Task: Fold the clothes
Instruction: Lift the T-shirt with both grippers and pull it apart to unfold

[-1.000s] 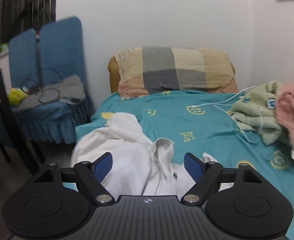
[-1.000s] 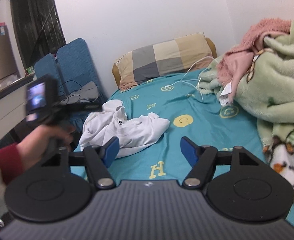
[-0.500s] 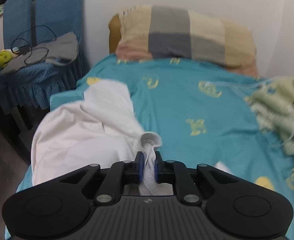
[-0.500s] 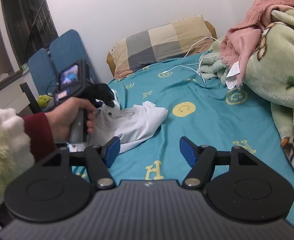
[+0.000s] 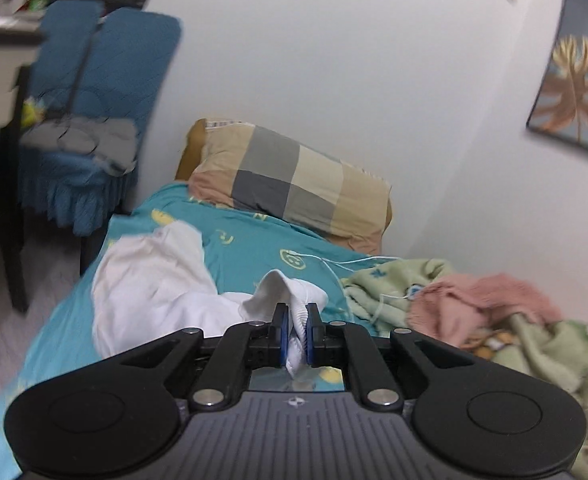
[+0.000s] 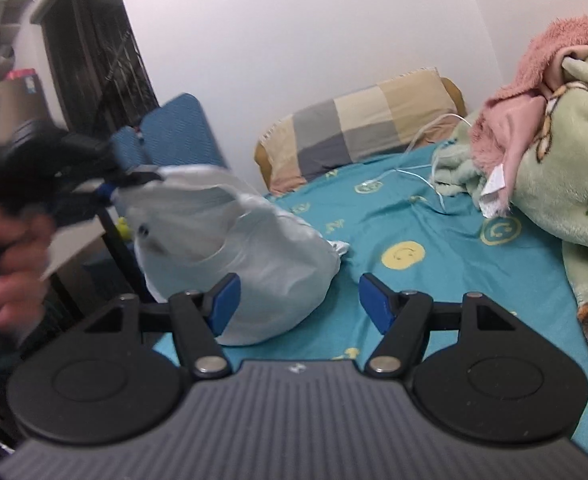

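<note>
A white shirt (image 5: pixel 149 284) hangs from my left gripper (image 5: pixel 296 320), which is shut on a ribbed edge of it and holds it up above the teal bed sheet (image 5: pixel 245 240). In the right wrist view the same shirt (image 6: pixel 237 248) is lifted and stretched, its lower part still on the bed, with the left gripper (image 6: pixel 113 188) at its top left. My right gripper (image 6: pixel 297 300) is open and empty, low in front of the shirt's lower right part.
A checked pillow (image 6: pixel 366 120) lies at the bed head. Green and pink blankets (image 6: pixel 554 128) are piled on the right with a white cable (image 6: pixel 426 168). Blue chairs (image 5: pixel 93 128) and a dark table leg (image 5: pixel 11 200) stand left of the bed.
My left gripper closed on the shirt's edge, then lifted it up off the bed. My right gripper stayed open and moved closer to the shirt.
</note>
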